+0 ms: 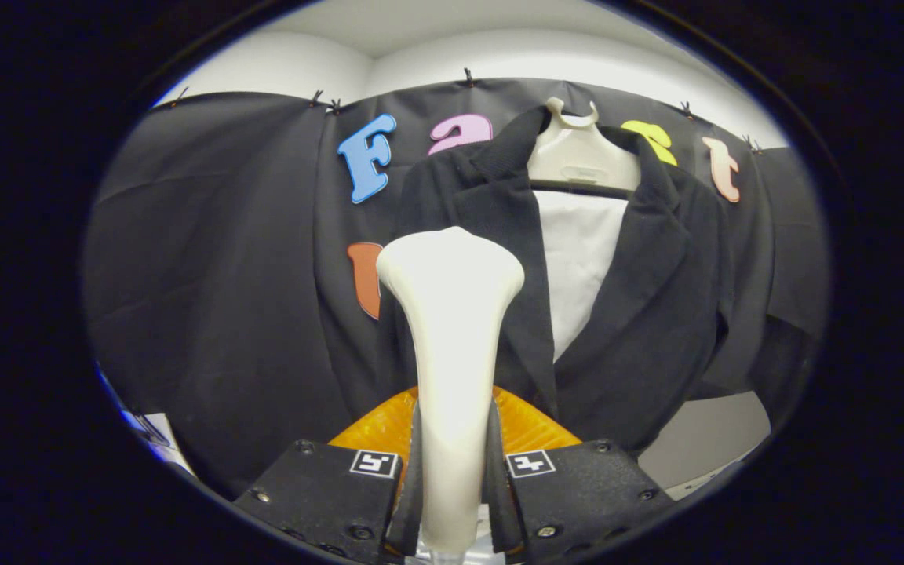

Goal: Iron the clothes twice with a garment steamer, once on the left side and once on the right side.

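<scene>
**Steamer held upright in front of the hanging jacket**

On the left hangs the black cloth wall [209, 259] of the booth, creased and pinned along its top edge, with a pale wall above it.

In the middle, the gripper [452, 479] has its two black fingers [326, 486] closed on the cream-white steamer [452, 353]. Both fingers press on the narrow handle, one on each side, each carrying a small square marker near its inner edge. The steamer stands upright between the fingers and widens to a rounded head at its top. An orange ribbed part [377, 428] shows just behind the fingers, on either side of the handle.

Beyond the steamer's head and reaching to the right hangs the black jacket [640, 314] on a cream hanger [577, 153], against the cloth wall. Its front is open, with the lapels folded back and a white lining or shirt [577, 259] showing between them. The steamer's head overlaps the jacket's nearer lapel; whether it touches the cloth cannot be told.
</scene>
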